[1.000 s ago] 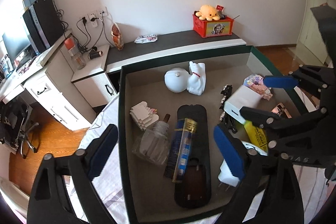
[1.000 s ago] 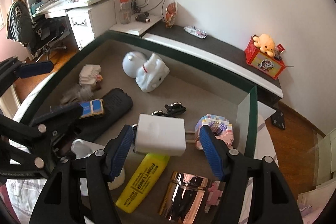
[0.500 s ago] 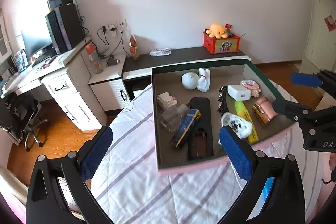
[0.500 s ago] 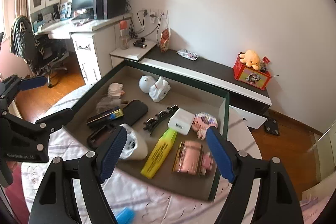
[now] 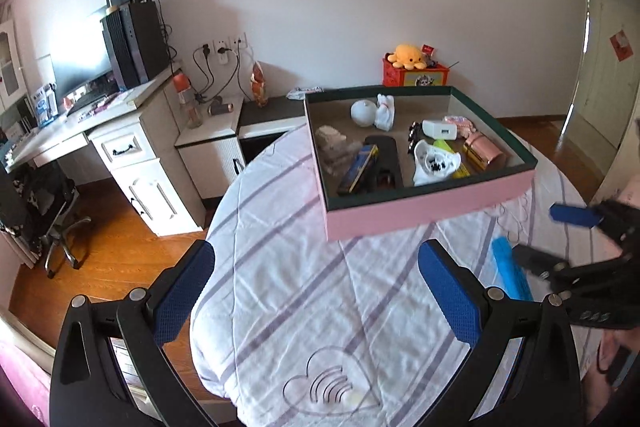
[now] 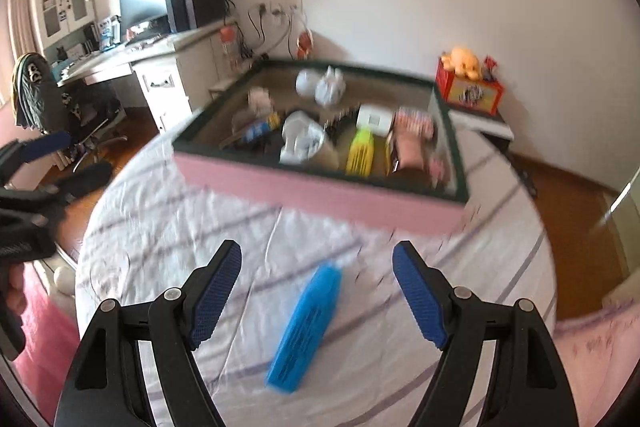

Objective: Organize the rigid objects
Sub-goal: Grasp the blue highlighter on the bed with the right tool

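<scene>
Reaching for the blue marker [image 6: 306, 325] looks like the step in hand: bring the right gripper [image 6: 318, 291] down astride its slim, hard plastic barrel, which lies slanted toward 1 o'clock on the soft, wrinkled striped sheet [image 5: 280, 267], and squeeze mid-length. Both tongs gape wide and empty, the left gripper [image 5: 316, 291] included. The pink-walled box [image 5: 420, 211] sits at 12 o'clock, packed with rigid odds.
</scene>
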